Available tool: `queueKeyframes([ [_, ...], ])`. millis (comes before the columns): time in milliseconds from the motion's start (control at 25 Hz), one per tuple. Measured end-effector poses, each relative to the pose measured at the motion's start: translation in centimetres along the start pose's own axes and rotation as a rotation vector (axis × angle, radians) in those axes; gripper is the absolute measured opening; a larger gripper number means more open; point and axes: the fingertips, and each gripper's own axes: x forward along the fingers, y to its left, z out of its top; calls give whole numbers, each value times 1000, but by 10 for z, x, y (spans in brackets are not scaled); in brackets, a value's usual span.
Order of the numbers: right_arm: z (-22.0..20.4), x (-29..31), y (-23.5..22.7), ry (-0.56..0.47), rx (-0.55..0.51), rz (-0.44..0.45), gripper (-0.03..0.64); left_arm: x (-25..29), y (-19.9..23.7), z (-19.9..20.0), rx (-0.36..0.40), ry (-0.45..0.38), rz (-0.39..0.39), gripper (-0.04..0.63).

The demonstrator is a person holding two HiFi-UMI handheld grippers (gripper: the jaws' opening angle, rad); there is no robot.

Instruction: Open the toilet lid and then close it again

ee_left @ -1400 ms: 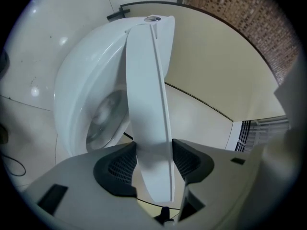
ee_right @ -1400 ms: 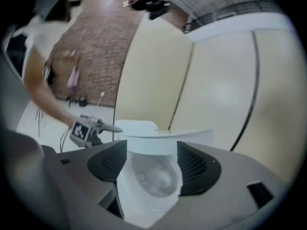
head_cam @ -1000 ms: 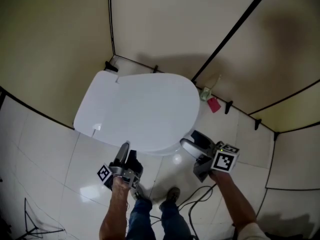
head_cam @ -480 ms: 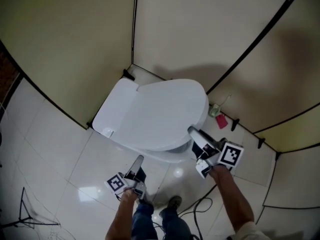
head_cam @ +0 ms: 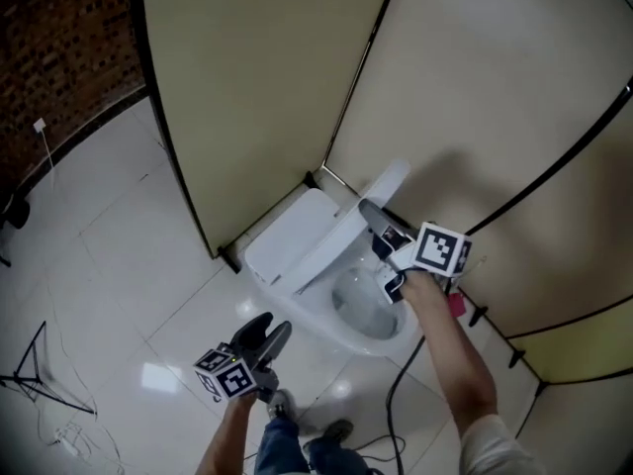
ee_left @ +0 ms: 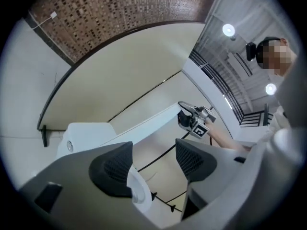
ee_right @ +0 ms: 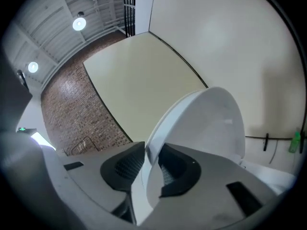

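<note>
The white toilet's lid [head_cam: 396,178] stands raised, nearly upright, over the open bowl [head_cam: 361,310]. My right gripper [head_cam: 373,214] is shut on the lid's rim. In the right gripper view the rim [ee_right: 211,123] runs between the pads of that gripper [ee_right: 149,166]; its jaws have just been closing on it. My left gripper [head_cam: 269,327] hangs over the floor in front of the toilet, apart from it. Its jaws have just been opening and hold nothing [ee_left: 152,164]. The left gripper view looks past them to the cistern [ee_left: 86,135] and the right gripper [ee_left: 194,122].
Beige cubicle partitions [head_cam: 247,97] close in the toilet at the back and right. A brick wall [head_cam: 69,38] is at the far left. A black cable [head_cam: 396,394] lies on the white tiles by the person's feet [head_cam: 336,431]. A pink item [head_cam: 455,303] sits by the partition.
The right gripper closed on the lid's front edge and swung it up from flat to nearly upright. The left gripper drew back from the toilet, rose and rolled.
</note>
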Motion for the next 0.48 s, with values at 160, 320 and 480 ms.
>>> queueKeyframes([
  [160, 11, 76, 19, 64, -107, 6, 78, -23, 4, 17, 89, -22, 37, 278],
  [320, 12, 122, 21, 99, -160, -12, 78, -42, 4, 21, 159, -42, 73, 278],
  [480, 13, 148, 27, 117, -183, -19, 78, -60, 4, 37, 208, -62, 109, 278],
])
